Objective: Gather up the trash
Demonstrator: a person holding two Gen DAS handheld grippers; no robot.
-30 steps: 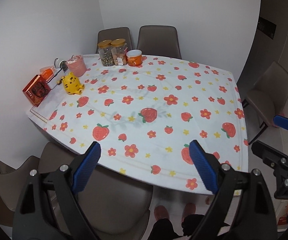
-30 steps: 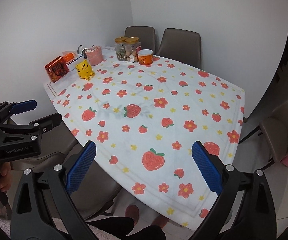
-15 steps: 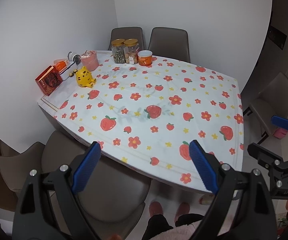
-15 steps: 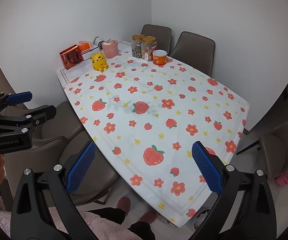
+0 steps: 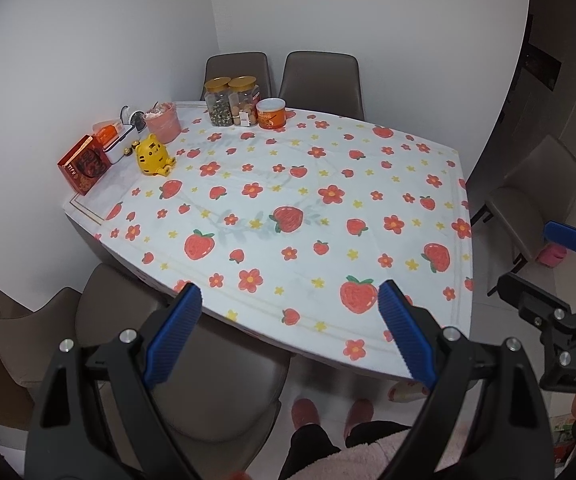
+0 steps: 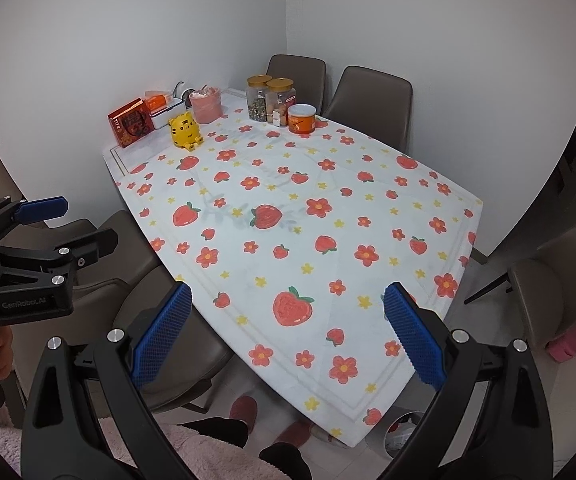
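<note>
A table with a strawberry-and-flower cloth (image 5: 288,184) (image 6: 308,216) fills both views. No loose trash shows on the cloth. A small bin with rubbish in it (image 6: 402,432) stands on the floor under the table's near right corner. My left gripper (image 5: 288,320) is open and empty, held above the near table edge; it also shows at the left of the right wrist view (image 6: 71,224). My right gripper (image 6: 288,320) is open and empty, above the near corner; it also shows at the right of the left wrist view (image 5: 544,256).
At the far left corner stand a red box (image 5: 83,164), a yellow tiger figure (image 5: 152,155), a pink tub (image 5: 162,122), two gold-lidded jars (image 5: 229,100) and an orange can (image 5: 271,113). Brown chairs (image 5: 320,76) (image 6: 544,280) ring the table. My slippered feet (image 5: 330,412) are below.
Both grippers have drawn back and up from the table, so more of the table, chairs and floor shows. Both stay open and empty.
</note>
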